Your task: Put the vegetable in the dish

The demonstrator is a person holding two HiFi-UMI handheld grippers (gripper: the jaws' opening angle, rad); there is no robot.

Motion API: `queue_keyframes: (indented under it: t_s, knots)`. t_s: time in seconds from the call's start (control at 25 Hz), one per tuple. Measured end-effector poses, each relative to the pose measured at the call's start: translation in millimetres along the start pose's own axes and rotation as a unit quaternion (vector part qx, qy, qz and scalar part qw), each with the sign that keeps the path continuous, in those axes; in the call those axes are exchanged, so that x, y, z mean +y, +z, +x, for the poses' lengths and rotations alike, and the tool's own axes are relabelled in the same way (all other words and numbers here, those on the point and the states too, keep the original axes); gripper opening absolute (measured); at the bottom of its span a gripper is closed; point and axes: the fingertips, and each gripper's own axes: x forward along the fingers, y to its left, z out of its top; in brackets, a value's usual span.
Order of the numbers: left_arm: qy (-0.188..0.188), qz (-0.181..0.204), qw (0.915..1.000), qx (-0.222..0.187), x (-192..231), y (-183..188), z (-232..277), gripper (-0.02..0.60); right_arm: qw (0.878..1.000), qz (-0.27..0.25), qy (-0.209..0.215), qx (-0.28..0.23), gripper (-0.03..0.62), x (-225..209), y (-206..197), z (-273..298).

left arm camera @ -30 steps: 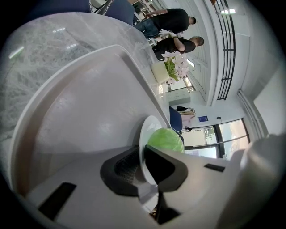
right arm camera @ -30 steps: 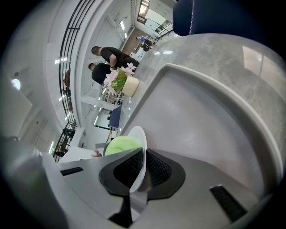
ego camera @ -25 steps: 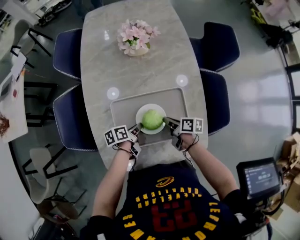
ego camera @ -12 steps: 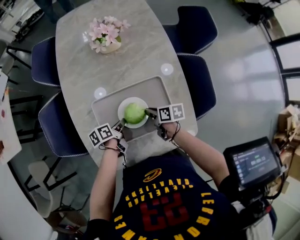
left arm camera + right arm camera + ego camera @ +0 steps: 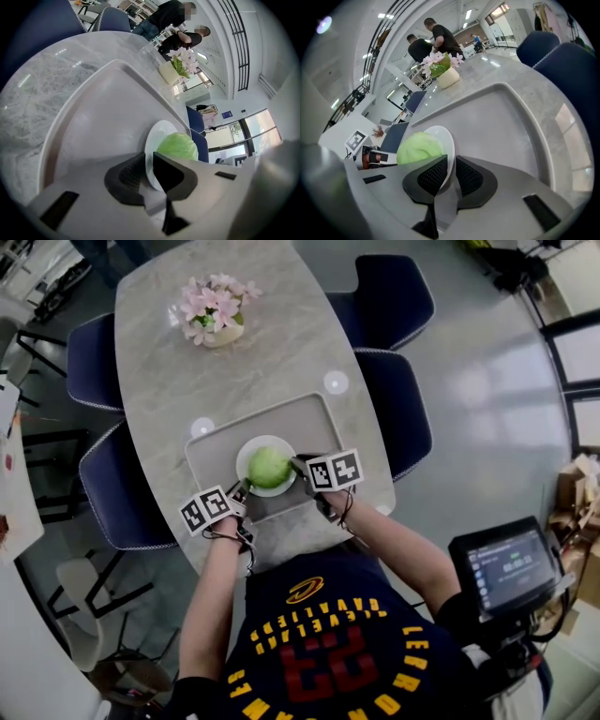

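Note:
A green cabbage [image 5: 269, 467] sits on a white plate [image 5: 249, 452] in the middle of a grey tray [image 5: 211, 451] on the marble table. My left gripper [image 5: 240, 491] is shut on the plate's near-left rim, and my right gripper [image 5: 298, 465] is shut on its right rim. In the left gripper view the plate [image 5: 154, 138] runs edge-on between the jaws of the left gripper [image 5: 149, 169], with the cabbage [image 5: 178, 146] just beyond. In the right gripper view the right gripper [image 5: 450, 173] pinches the plate's rim [image 5: 445, 136] beside the cabbage [image 5: 419, 146].
A vase of pink flowers [image 5: 214, 310] stands at the table's far end. Two small white discs [image 5: 336, 382] [image 5: 201, 427] lie beyond the tray. Blue chairs [image 5: 394, 399] line both sides of the table. People [image 5: 433, 40] stand in the background. A screen [image 5: 506, 568] sits at my right.
The head view has shifted, so the table appears further left than one second ago. Both grippers stay on the plate's rim; the plate keeps its place on the tray.

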Motion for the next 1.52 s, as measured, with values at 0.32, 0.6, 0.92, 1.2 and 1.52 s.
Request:
queue_keyframes:
  t_s: [0.32,0.6,0.92,1.2,1.52]
  knots:
    - [0.011,0.003,0.9999,-0.013,3.3,5.7,-8.0,0.043,1.0,0.015,-0.01,-0.023,0.041,-13.4,12.2,-11.4]
    - [-0.073,-0.018,0.9959,-0.049,-30.7,14.3,-30.6,0.041,0.989,0.096,0.054,-0.099,0.041,4.2,28.2,-28.4]
    - [-0.096,0.11,0.9845,-0.097,-76.1,20.9,-83.9,0.038,0.975,0.104,0.129,-0.146,0.005,43.8,47.6,-65.5]
    - [-0.129,0.158,0.973,-0.108,-109.6,14.0,-106.9,0.0,0.966,0.083,0.188,-0.157,0.005,87.2,50.6,-81.9]
    - [-0.189,0.193,0.9537,-0.133,-168.5,-4.9,-139.4,0.0,0.955,-0.011,0.24,-0.175,0.005,152.6,43.2,-133.1]
